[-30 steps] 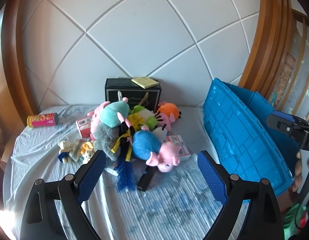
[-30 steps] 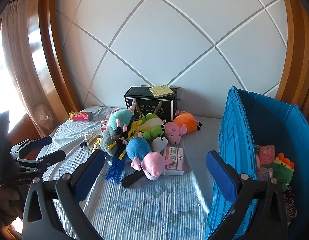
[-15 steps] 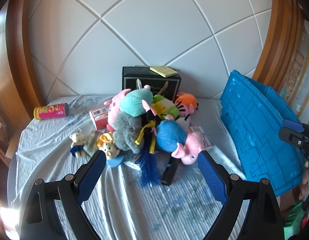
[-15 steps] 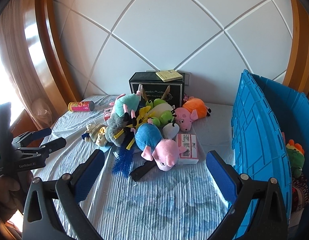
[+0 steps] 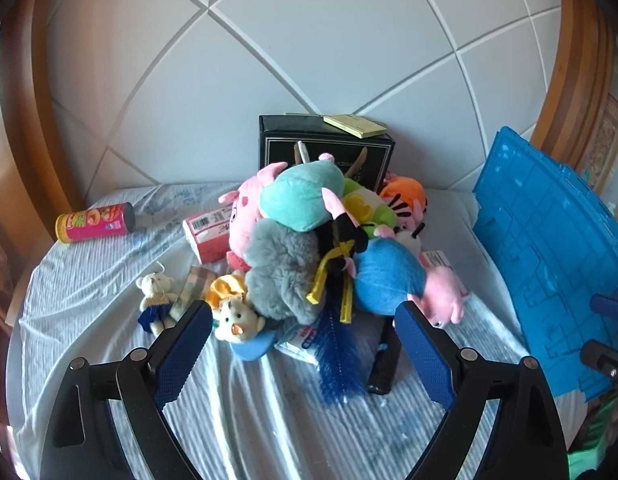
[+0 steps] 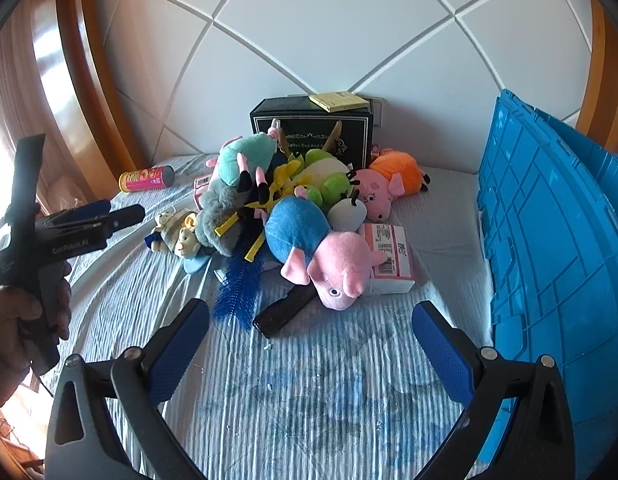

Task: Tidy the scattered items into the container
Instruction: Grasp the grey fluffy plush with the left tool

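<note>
A pile of plush toys lies on the striped sheet: a blue-bodied pink pig [image 6: 321, 248], a teal pig [image 5: 301, 200], a grey furry toy [image 5: 281, 276], a green toy [image 6: 329, 178] and an orange pig [image 6: 389, 178]. A blue bristle brush [image 5: 337, 356] and a black bar [image 6: 285, 310] lie at the pile's front. The blue crate [image 6: 557, 248] stands at the right, its wall also in the left wrist view [image 5: 549, 256]. My left gripper [image 5: 305, 344] is open and empty just before the brush. My right gripper [image 6: 309, 344] is open and empty before the black bar.
A black gift box [image 5: 325, 148] with a yellow notepad [image 5: 355, 125] stands against the padded wall. A pink snack can [image 5: 95, 222] lies at the left. Two small bears [image 5: 157, 292] and pink cartons [image 6: 389, 256] lie around the pile. Wooden frames flank the bed.
Both grippers have moved left and closer to the pile. The crate has slid toward the right edge of both views, and its inside no longer shows.
</note>
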Tool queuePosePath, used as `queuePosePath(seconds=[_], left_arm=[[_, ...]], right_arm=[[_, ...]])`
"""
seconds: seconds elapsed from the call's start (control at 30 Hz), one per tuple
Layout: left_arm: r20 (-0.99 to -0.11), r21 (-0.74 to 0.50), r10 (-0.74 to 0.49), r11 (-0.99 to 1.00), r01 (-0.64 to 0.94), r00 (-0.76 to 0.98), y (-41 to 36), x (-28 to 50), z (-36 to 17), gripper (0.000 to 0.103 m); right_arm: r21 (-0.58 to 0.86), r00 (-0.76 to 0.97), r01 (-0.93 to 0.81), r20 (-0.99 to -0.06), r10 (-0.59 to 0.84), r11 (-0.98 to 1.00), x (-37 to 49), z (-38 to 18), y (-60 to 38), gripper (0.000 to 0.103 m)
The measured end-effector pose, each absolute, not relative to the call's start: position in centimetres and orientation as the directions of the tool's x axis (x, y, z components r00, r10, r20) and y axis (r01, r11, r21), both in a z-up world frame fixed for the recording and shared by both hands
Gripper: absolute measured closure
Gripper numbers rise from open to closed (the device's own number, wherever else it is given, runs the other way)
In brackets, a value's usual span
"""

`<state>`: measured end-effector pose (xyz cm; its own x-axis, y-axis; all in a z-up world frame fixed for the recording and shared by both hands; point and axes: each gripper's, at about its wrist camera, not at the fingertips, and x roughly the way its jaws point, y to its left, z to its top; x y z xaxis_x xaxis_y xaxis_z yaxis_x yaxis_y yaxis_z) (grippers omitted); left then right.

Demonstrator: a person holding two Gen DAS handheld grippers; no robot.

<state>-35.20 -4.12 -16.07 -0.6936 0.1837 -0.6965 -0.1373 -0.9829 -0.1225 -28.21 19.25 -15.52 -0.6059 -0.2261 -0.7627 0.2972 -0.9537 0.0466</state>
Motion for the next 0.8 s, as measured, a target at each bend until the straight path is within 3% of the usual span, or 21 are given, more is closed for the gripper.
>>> queuePosePath(seconds=[0.23, 0.67, 0.7, 0.77, 0.8], left_arm=[[-0.718, -0.085, 0.157, -0.987, -0.138, -0.679, -3.7, -42.5, -20.4, 0.010], [-0.854, -0.071, 0.120, -0.991, -0.114, -0.507, -1.9, -53.0, -29.9, 0.011], [-0.858, -0.077, 0.123, -0.991, -0.113, -0.498, -1.9, -53.0, -30.3, 0.014], [-0.867, -0.104, 0.149, -0.987, -0.120, -0.476, -2.1, -52.9, -30.6, 0.054], [-0.864, -0.095, 0.141, -0.988, -0.119, -0.483, -2.1, -52.6, -30.4, 0.057]], right_arm=[[0.039, -0.573, 0.279, -0.795, -0.199, -0.960, -28.2, -17.3, 20.2, 0.000], [0.041, -0.525, 0.164, -0.842, -0.122, -0.986, -26.4, -19.5, 23.8, 0.000], [0.041, -0.523, 0.163, -0.844, -0.122, -0.986, -26.4, -19.5, 23.8, 0.000], [0.041, -0.523, 0.167, -0.843, -0.124, -0.985, -26.6, -19.5, 23.6, 0.000], [0.043, -0.522, 0.171, -0.843, -0.128, -0.984, -26.8, -19.5, 23.5, 0.000]])
